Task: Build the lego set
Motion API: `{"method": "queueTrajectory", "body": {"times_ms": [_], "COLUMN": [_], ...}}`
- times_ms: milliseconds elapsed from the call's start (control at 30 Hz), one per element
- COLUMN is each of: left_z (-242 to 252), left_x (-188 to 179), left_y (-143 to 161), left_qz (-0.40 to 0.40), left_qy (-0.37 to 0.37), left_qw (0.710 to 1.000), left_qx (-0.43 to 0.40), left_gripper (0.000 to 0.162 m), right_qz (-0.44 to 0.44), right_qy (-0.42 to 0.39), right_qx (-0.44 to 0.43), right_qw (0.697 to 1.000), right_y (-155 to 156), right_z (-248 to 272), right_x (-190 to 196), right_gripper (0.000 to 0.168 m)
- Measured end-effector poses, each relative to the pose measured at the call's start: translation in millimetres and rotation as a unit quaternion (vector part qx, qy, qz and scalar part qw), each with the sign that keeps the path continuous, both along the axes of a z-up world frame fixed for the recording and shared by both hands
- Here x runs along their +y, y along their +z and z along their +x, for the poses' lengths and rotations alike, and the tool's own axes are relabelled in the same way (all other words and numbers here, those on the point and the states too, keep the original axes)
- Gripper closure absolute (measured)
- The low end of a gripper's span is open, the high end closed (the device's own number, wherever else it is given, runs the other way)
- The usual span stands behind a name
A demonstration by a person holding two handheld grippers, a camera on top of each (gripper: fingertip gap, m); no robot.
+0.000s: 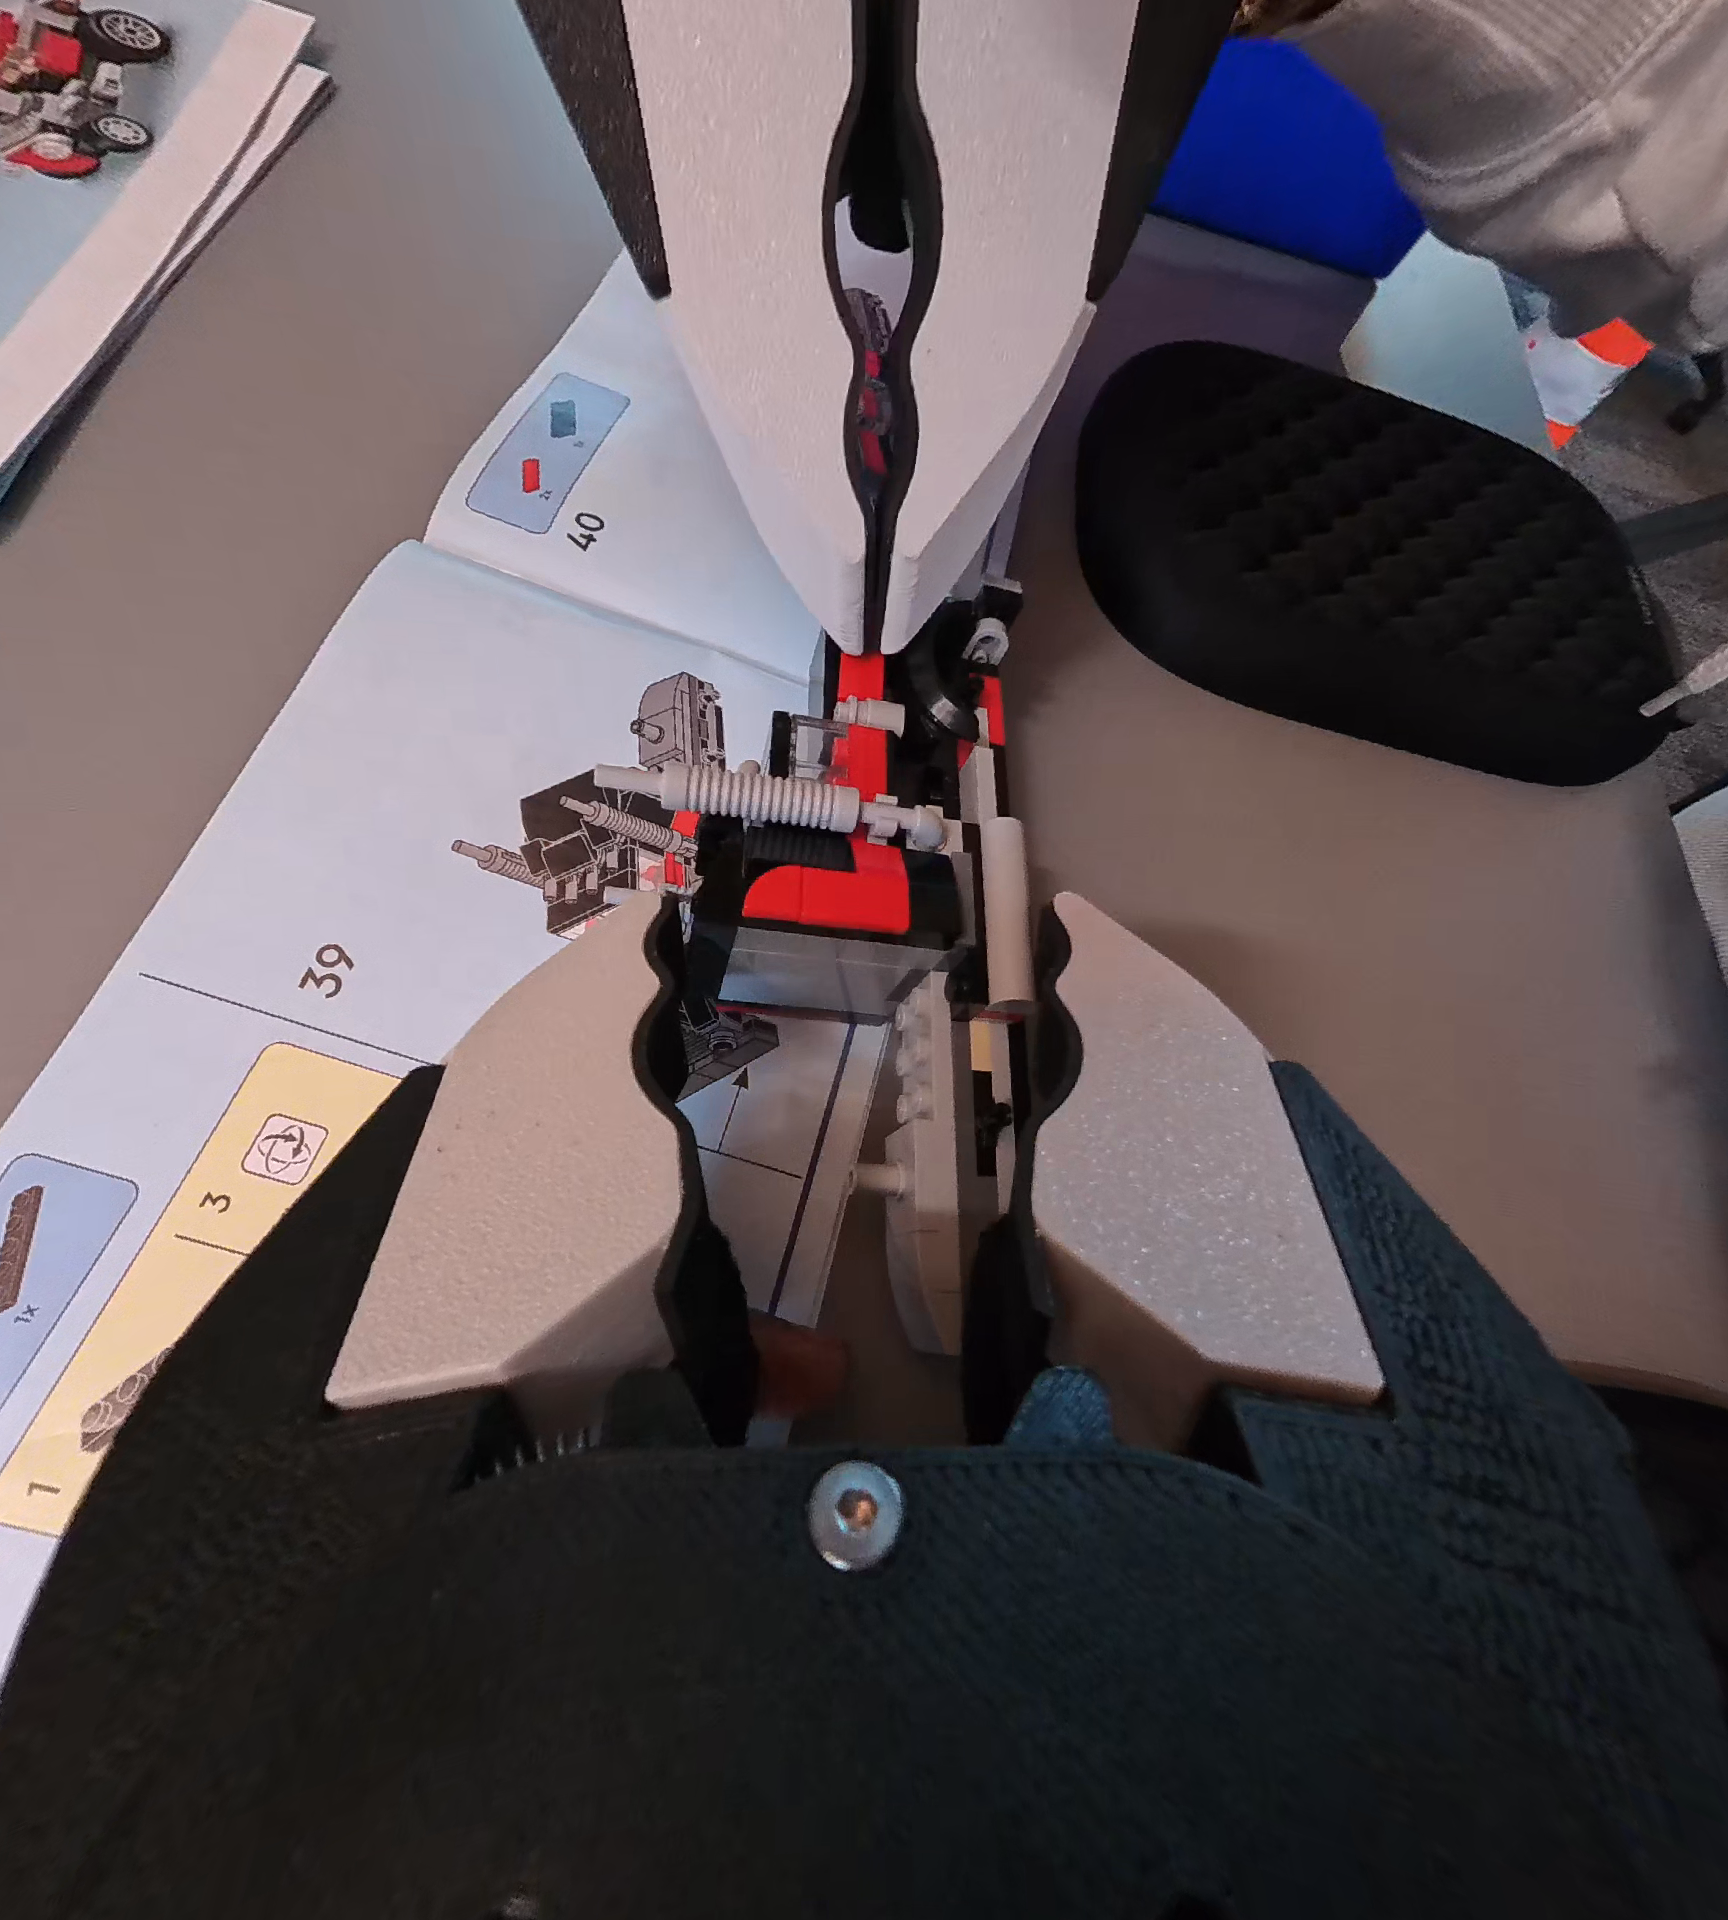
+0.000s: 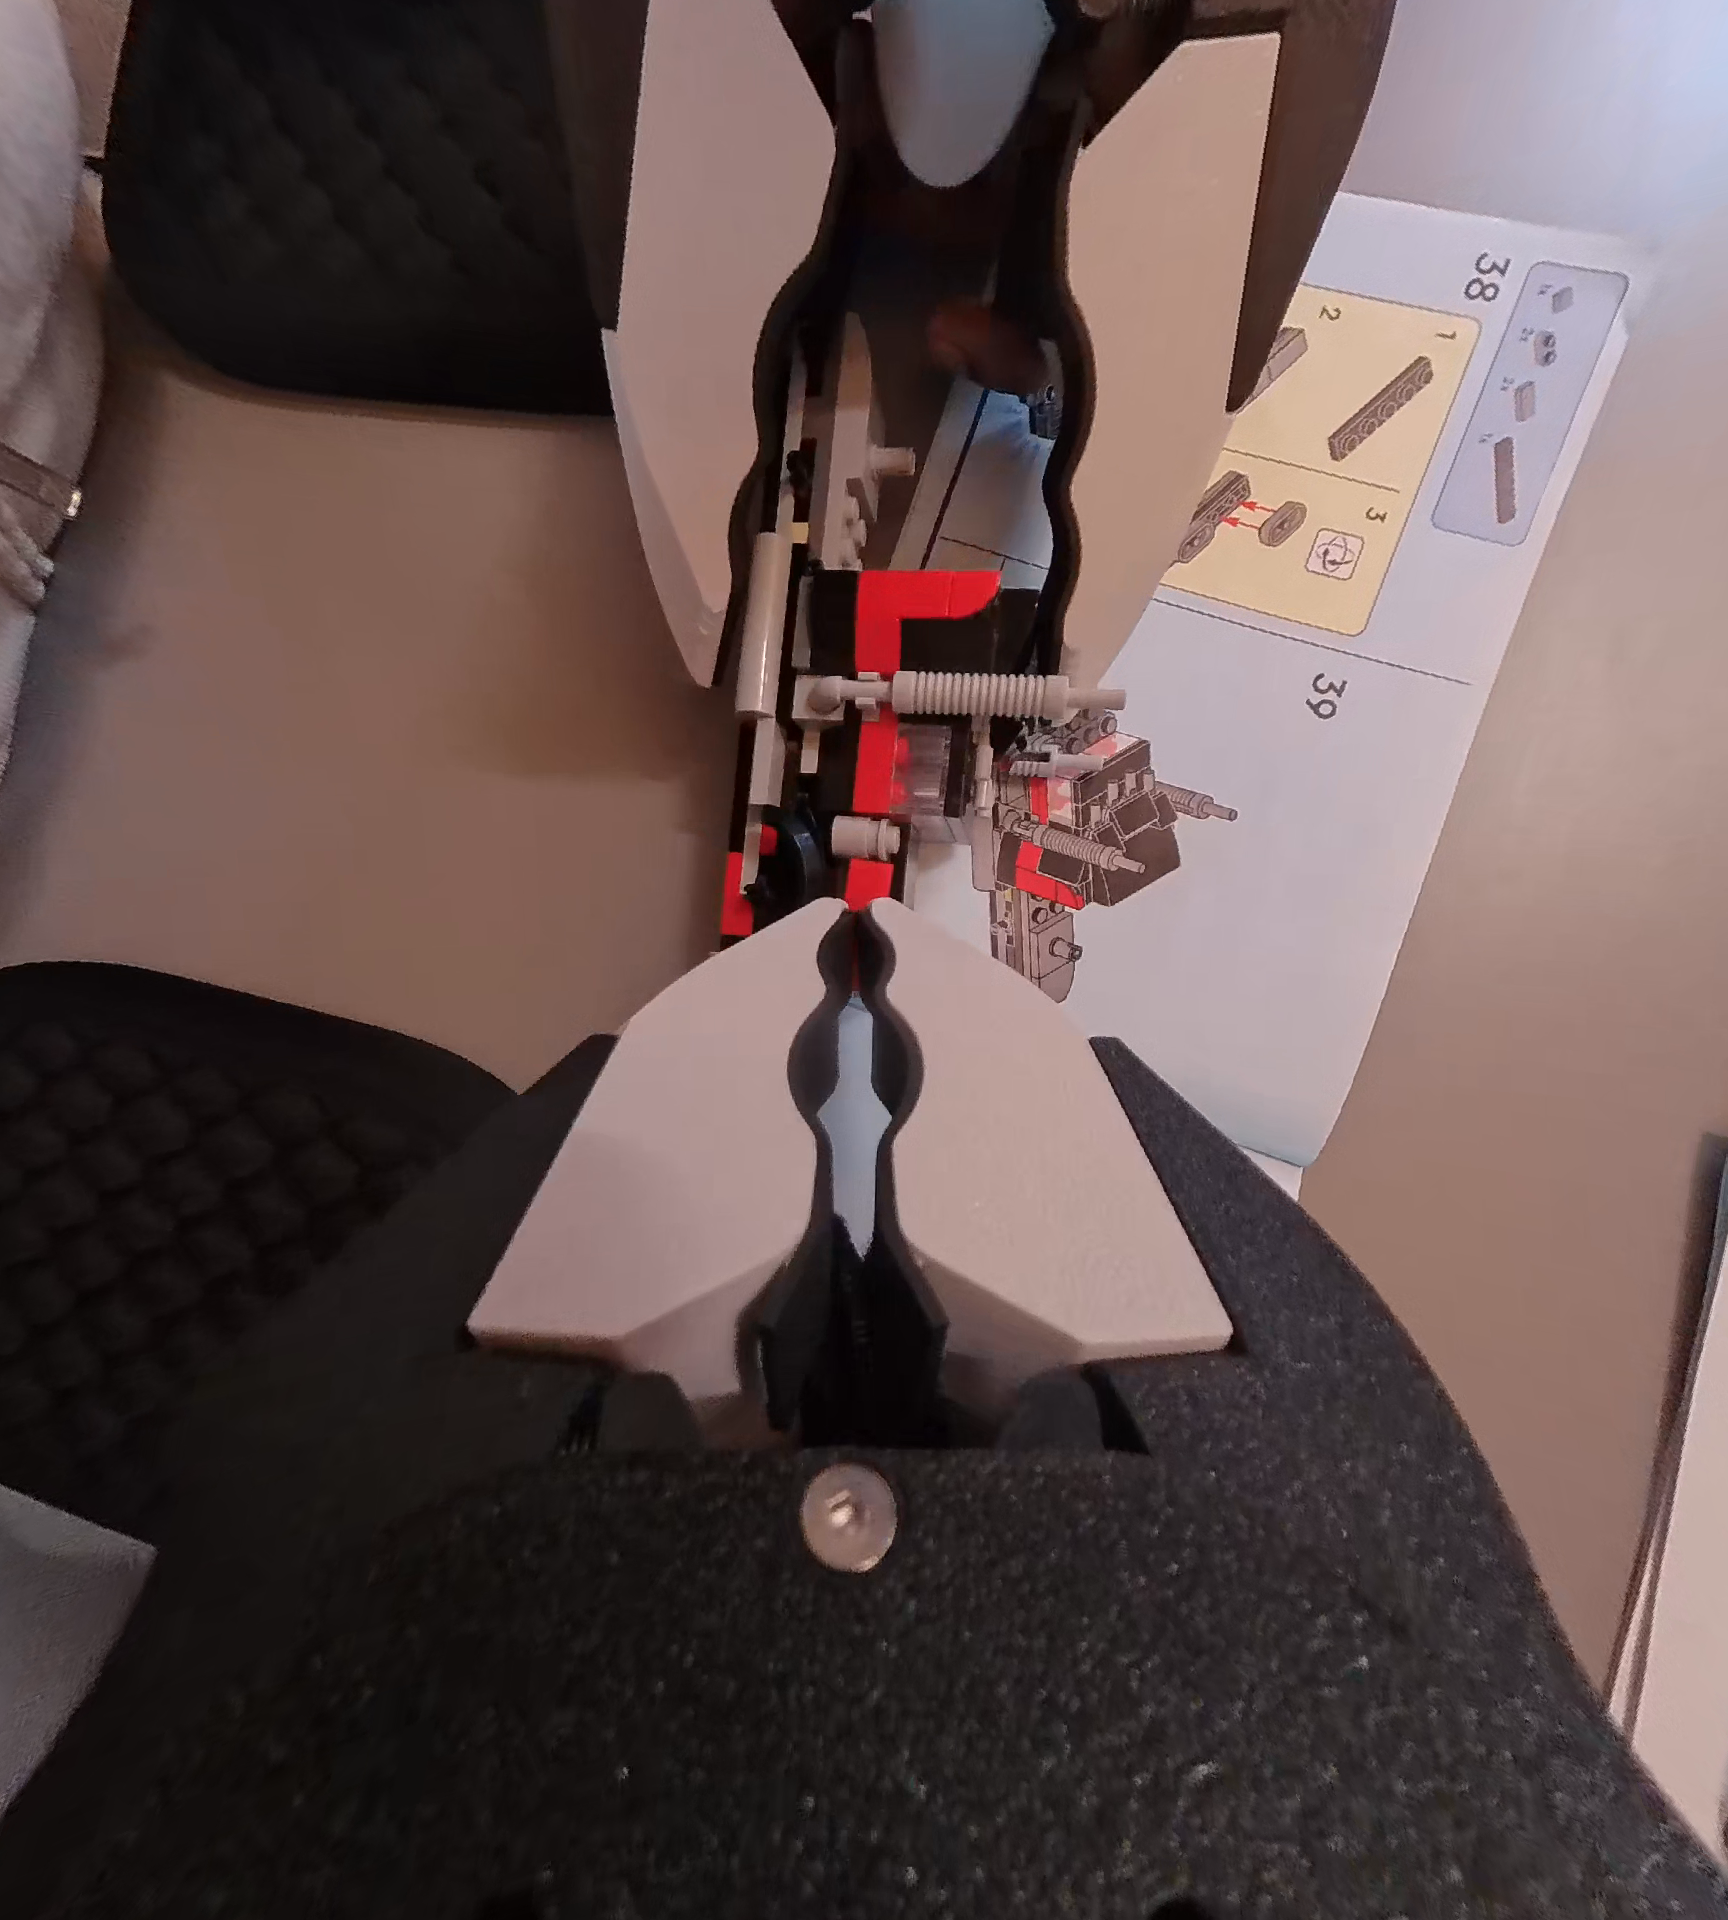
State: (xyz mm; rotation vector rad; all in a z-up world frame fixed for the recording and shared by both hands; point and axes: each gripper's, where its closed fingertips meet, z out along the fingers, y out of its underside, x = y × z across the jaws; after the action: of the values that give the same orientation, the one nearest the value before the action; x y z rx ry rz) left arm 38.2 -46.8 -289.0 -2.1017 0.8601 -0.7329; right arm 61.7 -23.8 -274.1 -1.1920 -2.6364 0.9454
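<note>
Holding: left gripper [image 1: 855, 935] fingers clamp model [image 1: 839, 883] sides
Pinching: right gripper [image 2: 858, 914] fingers on red piece [image 2: 865, 873]
Tip: press straight, brace w/ left

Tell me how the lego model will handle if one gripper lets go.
The lego model looks long and narrow, so it would probably swing or tip. The grey spring rod sticks out sideways and might snap off. The right gripper pinches only a thin red edge; likely weak.
</note>
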Motion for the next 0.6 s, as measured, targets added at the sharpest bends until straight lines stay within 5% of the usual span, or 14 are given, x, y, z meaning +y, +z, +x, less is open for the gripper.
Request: {"method": "queueTrajectory", "body": {"times_ms": [600], "left_z": [0.6], "left_x": [0.4], "left_y": [-0.1], "left_qz": [-0.008], "left_qy": [0.0], "left_qw": [1.0], "left_qx": [-0.007], "left_gripper": [0.097], "right_qz": [0.075], "right_qy": [0.031], "right_qx": [-0.1], "right_qw": [0.992], "right_y": [-2.6], "right_z": [-2.4], "right_x": [-0.6], "right_gripper": [0.168]}}
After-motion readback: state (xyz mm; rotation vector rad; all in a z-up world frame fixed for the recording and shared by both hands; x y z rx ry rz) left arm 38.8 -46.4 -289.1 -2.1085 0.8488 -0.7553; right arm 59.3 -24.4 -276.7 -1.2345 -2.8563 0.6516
